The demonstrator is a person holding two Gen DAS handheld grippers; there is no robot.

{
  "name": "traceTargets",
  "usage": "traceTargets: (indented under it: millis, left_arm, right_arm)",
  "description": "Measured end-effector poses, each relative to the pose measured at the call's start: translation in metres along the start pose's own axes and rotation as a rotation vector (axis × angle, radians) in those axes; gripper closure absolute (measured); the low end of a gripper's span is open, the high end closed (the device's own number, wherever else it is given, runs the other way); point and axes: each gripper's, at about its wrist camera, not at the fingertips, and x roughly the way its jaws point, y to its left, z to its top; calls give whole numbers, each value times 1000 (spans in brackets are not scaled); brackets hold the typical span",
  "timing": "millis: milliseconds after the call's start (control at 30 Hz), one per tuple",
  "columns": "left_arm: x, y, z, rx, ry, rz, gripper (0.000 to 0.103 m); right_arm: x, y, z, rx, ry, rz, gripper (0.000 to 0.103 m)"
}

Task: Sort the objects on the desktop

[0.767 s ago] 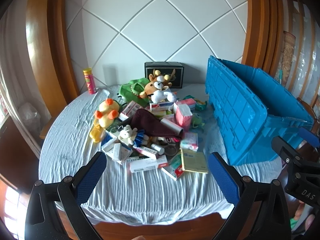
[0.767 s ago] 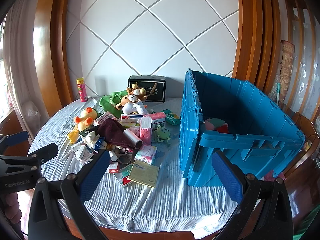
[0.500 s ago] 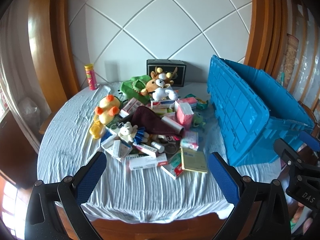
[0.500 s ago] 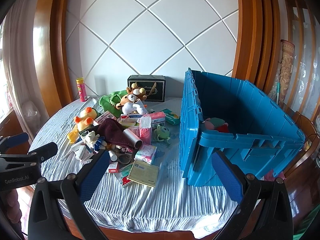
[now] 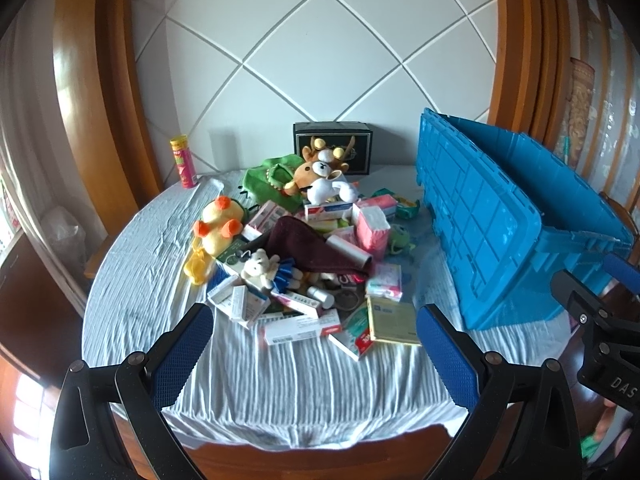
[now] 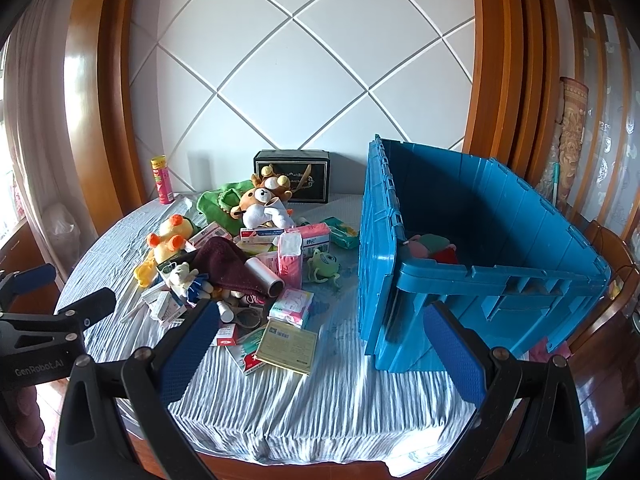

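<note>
A pile of desktop objects lies mid-table: a brown bear plush (image 5: 320, 178), a yellow duck plush (image 5: 218, 226), a maroon cloth (image 5: 308, 246), a small white bear (image 5: 260, 270), several medicine boxes (image 5: 298, 326), a yellow booklet (image 5: 392, 320) and a green monster toy (image 6: 326, 266). A big blue crate (image 6: 480, 256) stands at the right, with plush toys inside (image 6: 432, 244). My left gripper (image 5: 312, 352) is open and empty, above the near table edge. My right gripper (image 6: 320, 352) is open and empty, in front of the crate's left corner.
The round table has a striped white cloth (image 5: 304, 384). A black box (image 5: 333, 148) and a pink-yellow tube (image 5: 184, 162) stand at the back by the wall. A green bag (image 5: 272, 182) lies behind the pile. A chair back (image 6: 616, 248) shows behind the crate.
The left gripper has drifted slightly up and back, so the pile sits a little lower in its view. The right gripper is nearly still. Both stay open.
</note>
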Motion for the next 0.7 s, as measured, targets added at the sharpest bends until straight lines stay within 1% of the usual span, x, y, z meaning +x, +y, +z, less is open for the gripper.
traceTargets:
  millis: [333, 700]
  left_arm:
    - [2, 4, -3, -9, 21, -8, 0]
    - [4, 9, -3, -22, 26, -13, 0]
  right_arm:
    - [0, 3, -3, -3, -2, 1, 0]
    - [0, 5, -6, -3, 8, -2, 0]
